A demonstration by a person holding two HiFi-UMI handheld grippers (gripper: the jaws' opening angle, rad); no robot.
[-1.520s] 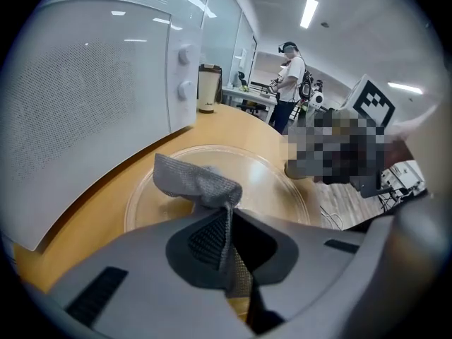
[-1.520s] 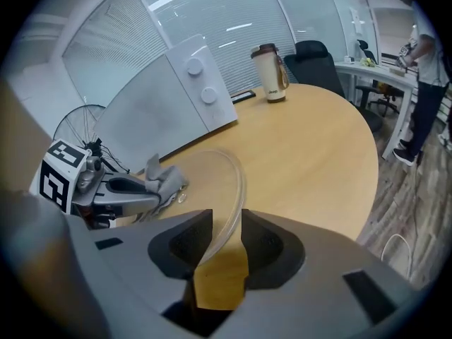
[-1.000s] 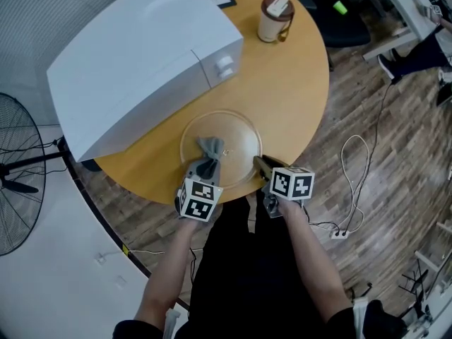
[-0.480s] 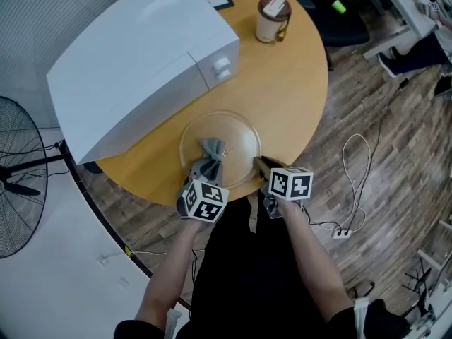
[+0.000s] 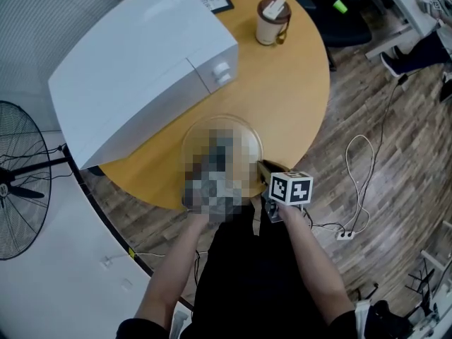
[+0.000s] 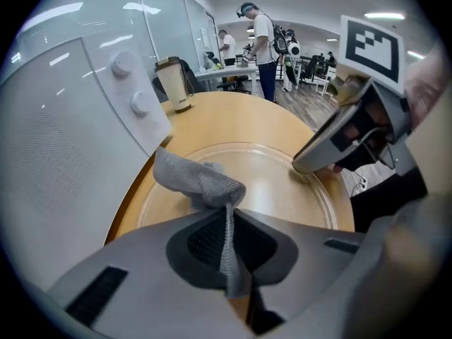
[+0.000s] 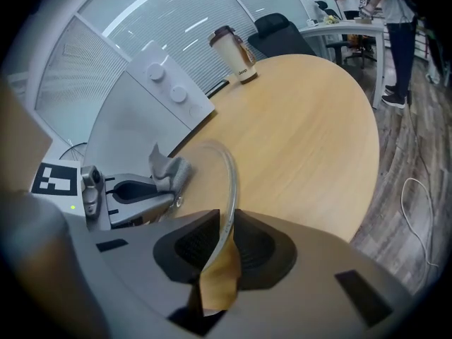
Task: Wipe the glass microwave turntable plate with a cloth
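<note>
The left gripper (image 6: 229, 217) pinches cloth (image 6: 198, 182); the right gripper (image 7: 227, 224), jaws just closing, clamps the plate (image 6: 279, 186)

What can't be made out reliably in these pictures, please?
- Head view: a mosaic patch covers the left claw, the cloth and most of the plate.
- Left gripper view: the claw's body hides the plate's near edge.
- Head view: print on the cup is too small.

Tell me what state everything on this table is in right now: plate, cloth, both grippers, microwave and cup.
Glass turntable plate: flat on the table, near rim clamped.
Cloth: bunched, lying on the plate, one end pinched.
Left gripper: shut on the cloth.
Right gripper: jaws have just been closing, shut on the plate's rim.
Microwave: door shut.
Cup: upright, lid on.
</note>
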